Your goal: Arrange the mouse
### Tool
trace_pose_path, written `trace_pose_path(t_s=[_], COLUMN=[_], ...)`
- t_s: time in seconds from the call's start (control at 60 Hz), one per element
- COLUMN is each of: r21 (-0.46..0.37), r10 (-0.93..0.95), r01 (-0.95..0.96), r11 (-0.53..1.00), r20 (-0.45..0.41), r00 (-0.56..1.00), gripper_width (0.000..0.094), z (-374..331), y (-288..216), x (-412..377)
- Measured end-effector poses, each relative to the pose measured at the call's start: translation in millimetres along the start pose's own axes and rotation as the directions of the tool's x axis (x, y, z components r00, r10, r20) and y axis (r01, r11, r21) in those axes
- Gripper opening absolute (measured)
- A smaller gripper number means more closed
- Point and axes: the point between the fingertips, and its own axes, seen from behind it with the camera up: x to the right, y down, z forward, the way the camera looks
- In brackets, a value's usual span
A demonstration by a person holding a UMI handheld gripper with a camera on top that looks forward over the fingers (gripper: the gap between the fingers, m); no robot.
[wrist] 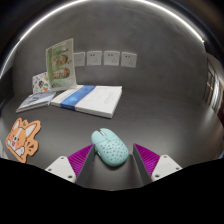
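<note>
A teal mouse [110,146] with small dark dots sits between my fingers, near their tips, over the dark grey desk [150,110]. My gripper [113,152] is shut on it: the left pad [82,158] and the right pad [146,156] press on its two sides. The rear end of the mouse is hidden low between the fingers.
An orange cartoon-shaped mat [22,138] lies on the desk to the left of the fingers. A stack of books [84,98] lies beyond the mouse, with an upright picture card [60,62] behind it. Wall sockets [110,58] line the back wall.
</note>
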Motion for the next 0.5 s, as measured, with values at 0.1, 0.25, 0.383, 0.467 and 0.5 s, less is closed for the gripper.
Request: trace_pose_path(t_s=[0.1, 0.25, 0.383, 0.467, 0.5], r21=[-0.016, -0.016, -0.019, -0.013, -0.004], r10=[0.043, 0.082, 0.12, 0.152, 0.174], r01=[-0.042, -0.082, -0.12, -0.152, -0.174], r11=[0.999, 0.997, 0.993, 0.988, 0.985], r20=[0.035, 0.02, -0.009, -0.017, -0.033], r00=[0.998, 0.996, 0.993, 0.988, 0.984], gripper_width=[0.0802, 0.0542, 0.0471, 0.0409, 0.0404], z=[18.6, 37.3, 35.7, 35.4, 33.6], y=[-11.5, -27.3, -33.5, -34.2, -34.3], x=[-0.7, 30.7, 49.5, 48.9, 52.4])
